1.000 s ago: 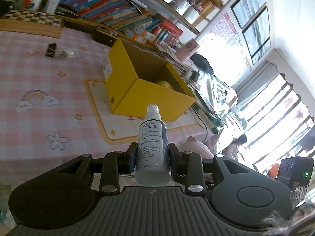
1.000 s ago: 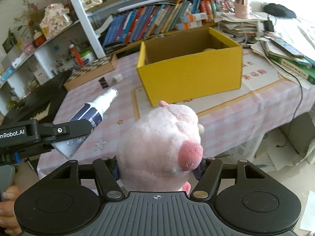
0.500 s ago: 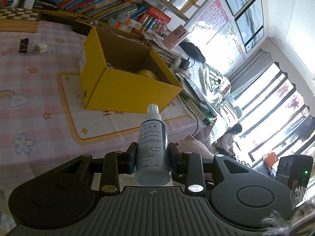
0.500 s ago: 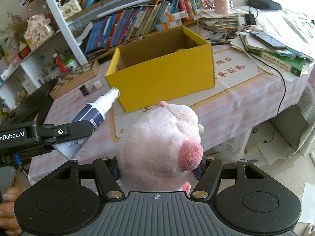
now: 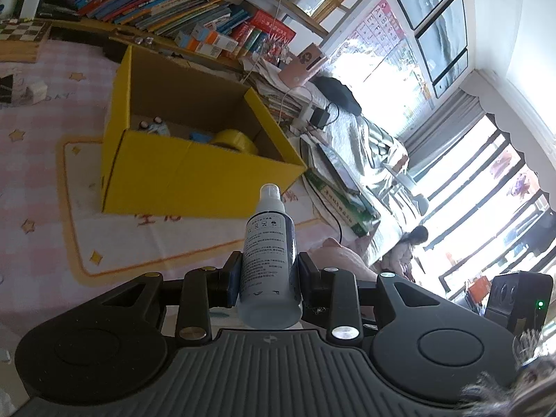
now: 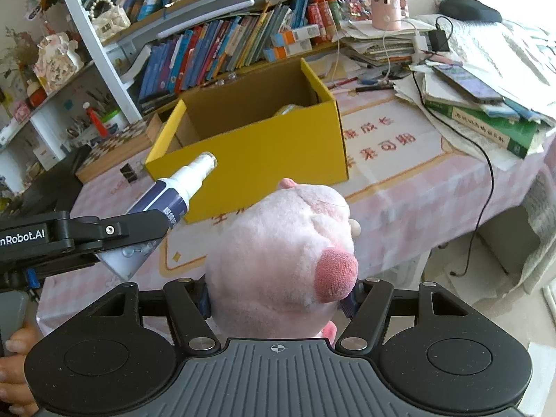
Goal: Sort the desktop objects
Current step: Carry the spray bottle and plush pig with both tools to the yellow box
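My left gripper [image 5: 267, 274] is shut on a white spray bottle [image 5: 269, 260] with a dark label, nozzle pointing at the open yellow cardboard box [image 5: 194, 177]. The same bottle [image 6: 173, 194] and left gripper [image 6: 132, 229] show at the left of the right wrist view. My right gripper [image 6: 278, 299] is shut on a pink plush pig [image 6: 281, 253], held before the table's front edge, in front of the yellow box [image 6: 264, 149]. Inside the box lie a yellow tape roll [image 5: 234, 140] and small items.
The box stands on a pink checked tablecloth [image 6: 399, 187]. A black binder clip [image 6: 128, 173] and a chessboard box [image 6: 114, 149] lie at the left. Stacked books, papers and a cable [image 6: 486, 118] crowd the right side. A bookshelf [image 6: 226, 45] runs behind.
Both grippers have moved with their loads towards the yellow box, which now looks bigger and nearer the centre. Its inside shows more in the left wrist view.
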`<state>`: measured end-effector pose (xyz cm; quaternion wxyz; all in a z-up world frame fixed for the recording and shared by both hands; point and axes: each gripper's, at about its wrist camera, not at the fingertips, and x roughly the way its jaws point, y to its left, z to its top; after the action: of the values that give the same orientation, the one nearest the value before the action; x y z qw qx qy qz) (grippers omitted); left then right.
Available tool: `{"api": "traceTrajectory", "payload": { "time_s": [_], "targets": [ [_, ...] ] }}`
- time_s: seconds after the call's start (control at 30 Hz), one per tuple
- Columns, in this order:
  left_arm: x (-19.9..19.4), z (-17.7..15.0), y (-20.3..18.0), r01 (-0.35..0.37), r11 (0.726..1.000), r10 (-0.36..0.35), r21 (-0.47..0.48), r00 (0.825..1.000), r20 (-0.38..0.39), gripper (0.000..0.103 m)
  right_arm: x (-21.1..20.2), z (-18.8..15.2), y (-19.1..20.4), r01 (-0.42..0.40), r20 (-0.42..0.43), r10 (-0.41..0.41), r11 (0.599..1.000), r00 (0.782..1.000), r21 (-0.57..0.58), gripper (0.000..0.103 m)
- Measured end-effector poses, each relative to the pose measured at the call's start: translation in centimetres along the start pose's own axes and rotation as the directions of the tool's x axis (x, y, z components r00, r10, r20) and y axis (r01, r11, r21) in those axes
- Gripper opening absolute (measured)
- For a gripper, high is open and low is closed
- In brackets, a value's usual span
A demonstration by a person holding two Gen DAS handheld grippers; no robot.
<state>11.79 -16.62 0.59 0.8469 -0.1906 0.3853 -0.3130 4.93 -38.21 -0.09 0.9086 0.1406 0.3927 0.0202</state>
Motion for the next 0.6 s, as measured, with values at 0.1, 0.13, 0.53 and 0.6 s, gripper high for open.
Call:
{"api": "traceTrajectory", "payload": {
  "time_s": [0.1, 0.13, 0.53, 0.6],
  "targets": [
    [0.8, 1.0, -0.7, -0.012, 1.0, 0.012, 0.011, 1.0, 0.028, 0.031, 0.3, 1.4, -0.7, -0.026, 0.018, 0.026, 0.999, 0.999, -0.021, 0.066],
    [1.0, 1.5, -1.0, -0.018, 1.0, 0.017, 0.017, 0.999, 0.041, 0.031, 0.5, 2.0, -0.9, -0.037, 0.026, 0.038, 0.999, 0.999, -0.03, 0.066],
    [3.1, 7.0, -1.5, -0.136, 0.99, 0.125, 0.043, 0.973, 0.194, 0.031, 2.8, 10.3, -1.4, -0.169, 0.12, 0.19, 0.972, 0.974, -0.164, 0.066],
    [3.5, 7.9, -1.4, -0.158, 0.986, 0.143, 0.051, 0.966, 0.215, 0.031, 3.4, 11.7, -1.3, -0.185, 0.134, 0.212, 0.965, 0.968, -0.186, 0.066]
  ]
}}
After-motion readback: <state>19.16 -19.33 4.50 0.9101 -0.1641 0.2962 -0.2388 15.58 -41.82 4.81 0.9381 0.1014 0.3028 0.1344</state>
